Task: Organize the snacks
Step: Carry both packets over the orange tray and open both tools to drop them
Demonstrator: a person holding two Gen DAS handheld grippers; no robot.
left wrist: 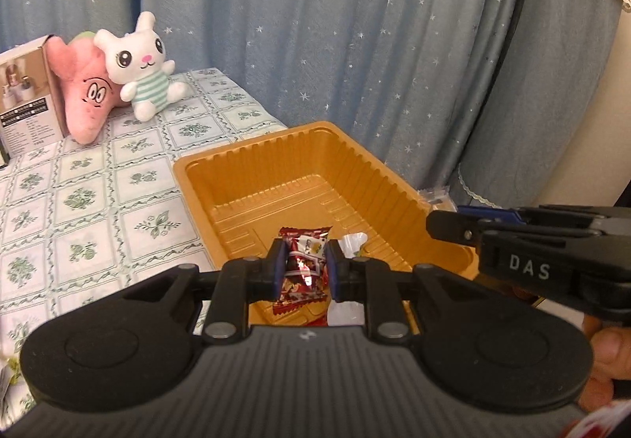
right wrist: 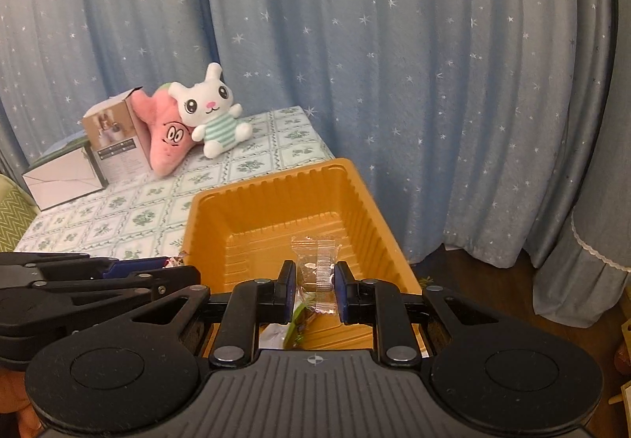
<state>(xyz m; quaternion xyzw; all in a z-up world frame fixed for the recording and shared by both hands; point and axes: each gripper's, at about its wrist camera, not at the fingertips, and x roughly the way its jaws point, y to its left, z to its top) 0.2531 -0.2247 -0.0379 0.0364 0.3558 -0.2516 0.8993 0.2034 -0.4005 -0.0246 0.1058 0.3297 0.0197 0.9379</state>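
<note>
An orange plastic tray (left wrist: pixel 299 165) sits at the right end of a table covered with a floral cloth. My left gripper (left wrist: pixel 304 269) hangs over the tray's near end, shut on a red snack packet (left wrist: pixel 303 272) pinched between its blue pads. A white wrapper (left wrist: pixel 353 242) shows just right of it. In the right wrist view the same tray (right wrist: pixel 284 197) lies ahead. My right gripper (right wrist: pixel 314 286) is shut on a clear-wrapped snack (right wrist: pixel 317 268) above the tray's near end. A green packet (right wrist: pixel 300 323) lies beneath it. Each gripper appears at the edge of the other's view.
A white plush rabbit (left wrist: pixel 140 63), a pink plush (left wrist: pixel 88 94) and a printed box (left wrist: pixel 29 94) stand at the table's far left. Blue star-patterned curtains (left wrist: pixel 335 23) hang right behind the table. A white box (right wrist: pixel 65 181) lies further left. A hand (left wrist: pixel 607 351) holds the right gripper.
</note>
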